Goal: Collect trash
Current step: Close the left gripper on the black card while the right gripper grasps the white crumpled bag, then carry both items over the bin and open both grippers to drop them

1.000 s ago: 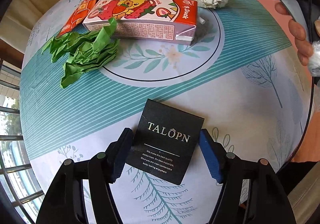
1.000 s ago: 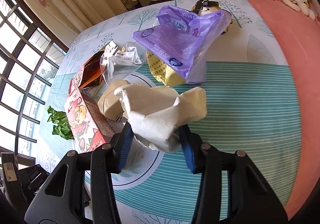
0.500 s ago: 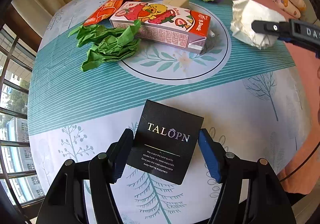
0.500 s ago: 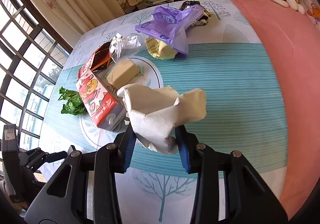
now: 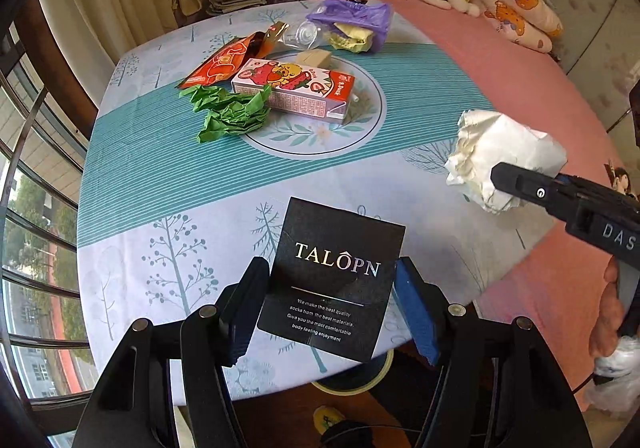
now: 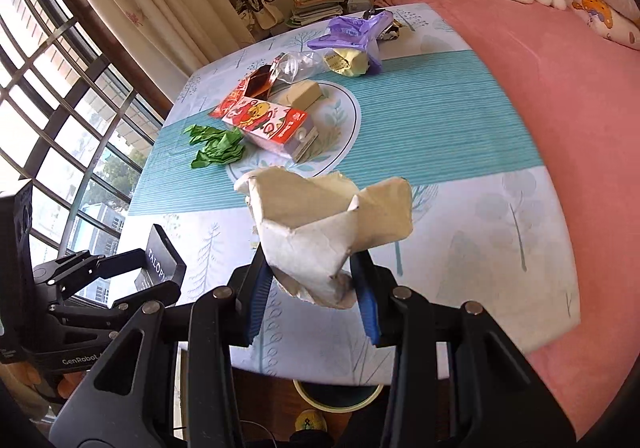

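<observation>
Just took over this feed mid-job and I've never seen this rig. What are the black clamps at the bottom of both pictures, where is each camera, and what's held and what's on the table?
There is no robot arm. A person holds a hand-held two-finger gripper in each hand, and a fisheye camera on each looks forward along its fingers, so the black clamps are the grippers themselves.

In the left wrist view, the left gripper is shut on a black TALOPN card. In the right wrist view, the right gripper is shut on a crumpled cream paper; each gripper also appears at the edge of the other's view.

Both are lifted above the table. Lying on it: green crumpled paper, a strawberry drink carton, an orange wrapper and a purple plastic bag.
</observation>
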A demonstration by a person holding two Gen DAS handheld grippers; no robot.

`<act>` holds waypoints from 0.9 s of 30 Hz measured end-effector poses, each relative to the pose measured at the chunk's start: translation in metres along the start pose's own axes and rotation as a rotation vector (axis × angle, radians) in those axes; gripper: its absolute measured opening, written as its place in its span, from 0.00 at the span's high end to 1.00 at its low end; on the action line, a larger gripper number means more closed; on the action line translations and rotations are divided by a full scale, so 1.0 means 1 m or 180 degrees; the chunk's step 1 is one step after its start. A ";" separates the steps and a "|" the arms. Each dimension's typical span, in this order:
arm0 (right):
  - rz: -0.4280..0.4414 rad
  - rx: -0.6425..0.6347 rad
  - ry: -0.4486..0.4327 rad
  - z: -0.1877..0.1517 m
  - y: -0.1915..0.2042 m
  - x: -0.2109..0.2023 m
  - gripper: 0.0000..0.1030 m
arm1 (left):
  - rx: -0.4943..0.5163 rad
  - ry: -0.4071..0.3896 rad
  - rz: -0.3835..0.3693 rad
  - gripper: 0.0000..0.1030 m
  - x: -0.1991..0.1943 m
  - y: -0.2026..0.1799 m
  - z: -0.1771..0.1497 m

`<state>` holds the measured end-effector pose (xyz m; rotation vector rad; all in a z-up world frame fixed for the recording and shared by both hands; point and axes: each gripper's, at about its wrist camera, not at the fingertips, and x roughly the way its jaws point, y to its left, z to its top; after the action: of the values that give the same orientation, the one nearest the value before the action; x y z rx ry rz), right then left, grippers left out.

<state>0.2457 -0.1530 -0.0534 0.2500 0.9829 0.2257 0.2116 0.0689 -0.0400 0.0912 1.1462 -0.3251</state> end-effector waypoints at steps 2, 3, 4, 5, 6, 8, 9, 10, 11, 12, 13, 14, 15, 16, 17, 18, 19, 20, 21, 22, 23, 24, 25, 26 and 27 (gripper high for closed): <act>-0.0017 0.0029 -0.0024 -0.022 0.014 -0.014 0.66 | 0.0049 -0.0057 -0.0048 0.38 -0.015 -0.003 -0.012; -0.0026 0.0043 -0.0033 -0.033 0.021 -0.021 0.66 | 0.0072 -0.0083 -0.0069 0.38 -0.023 -0.003 -0.020; -0.0038 0.0056 -0.0044 -0.044 0.028 -0.027 0.66 | 0.0087 -0.0103 -0.0090 0.38 -0.029 -0.004 -0.028; -0.0050 0.0065 -0.0055 -0.055 0.034 -0.032 0.66 | 0.0104 -0.0120 -0.0108 0.38 -0.035 -0.004 -0.036; -0.0063 0.0070 -0.0064 -0.065 0.040 -0.037 0.66 | 0.0118 -0.0136 -0.0123 0.38 -0.040 -0.005 -0.045; -0.0088 0.0088 -0.0082 -0.087 0.051 -0.048 0.66 | 0.0138 -0.0152 -0.0154 0.38 -0.051 -0.006 -0.064; -0.0098 0.0102 -0.0087 -0.097 0.056 -0.052 0.66 | 0.0151 -0.0158 -0.0170 0.38 -0.054 -0.006 -0.073; -0.0105 0.0122 -0.0092 -0.108 0.060 -0.058 0.66 | 0.0175 -0.0161 -0.0181 0.38 -0.057 -0.005 -0.082; -0.0112 0.0143 -0.0094 -0.118 0.062 -0.062 0.66 | 0.0198 -0.0156 -0.0188 0.38 -0.060 -0.006 -0.092; -0.0118 0.0164 -0.0092 -0.128 0.065 -0.065 0.66 | 0.0223 -0.0147 -0.0195 0.38 -0.062 -0.006 -0.101; -0.0124 0.0183 -0.0080 -0.140 0.068 -0.069 0.66 | 0.0244 -0.0134 -0.0205 0.38 -0.065 -0.007 -0.110; -0.0133 0.0195 -0.0063 -0.149 0.070 -0.071 0.66 | 0.0267 -0.0114 -0.0215 0.38 -0.067 -0.007 -0.117; -0.0148 0.0203 -0.0035 -0.159 0.072 -0.073 0.66 | 0.0287 -0.0095 -0.0218 0.38 -0.068 -0.007 -0.125; -0.0162 0.0216 0.0001 -0.167 0.074 -0.073 0.66 | 0.0298 -0.0079 -0.0219 0.38 -0.068 -0.008 -0.131; -0.0174 0.0236 0.0048 -0.176 0.076 -0.074 0.66 | 0.0301 -0.0062 -0.0228 0.38 -0.069 -0.008 -0.137; -0.0187 0.0253 0.0094 -0.182 0.077 -0.071 0.66 | 0.0300 -0.0040 -0.0245 0.38 -0.068 -0.008 -0.143; -0.0203 0.0262 0.0141 -0.190 0.077 -0.071 0.66 | 0.0292 -0.0019 -0.0258 0.38 -0.068 -0.008 -0.148; -0.0216 0.0266 0.0180 -0.196 0.077 -0.069 0.66 | 0.0281 0.0007 -0.0271 0.38 -0.066 -0.008 -0.154; -0.0230 0.0267 0.0217 -0.203 0.077 -0.068 0.66 | 0.0267 0.0040 -0.0282 0.38 -0.063 -0.009 -0.158; -0.0247 0.0269 0.0258 -0.209 0.075 -0.067 0.66 | 0.0252 0.0080 -0.0295 0.38 -0.059 -0.010 -0.163; -0.0262 0.0278 0.0297 -0.215 0.074 -0.065 0.66 | 0.0234 0.0124 -0.0311 0.38 -0.055 -0.011 -0.169; -0.0273 0.0298 0.0335 -0.219 0.071 -0.062 0.66 | 0.0222 0.0172 -0.0329 0.38 -0.049 -0.011 -0.173; -0.0283 0.0327 0.0379 -0.224 0.067 -0.057 0.66 | 0.0215 0.0217 -0.0335 0.38 -0.043 -0.012 -0.177; -0.0293 0.0361 0.0425 -0.229 0.063 -0.052 0.66 | 0.0210 0.0266 -0.0327 0.38 -0.036 -0.014 -0.183; -0.0300 0.0405 0.0472 -0.235 0.058 -0.046 0.66 | 0.0202 0.0318 -0.0324 0.38 -0.028 -0.015 -0.188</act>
<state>0.0193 -0.0868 -0.1237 0.3056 1.1550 0.0966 0.0312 0.1048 -0.0915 0.1062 1.2419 -0.4516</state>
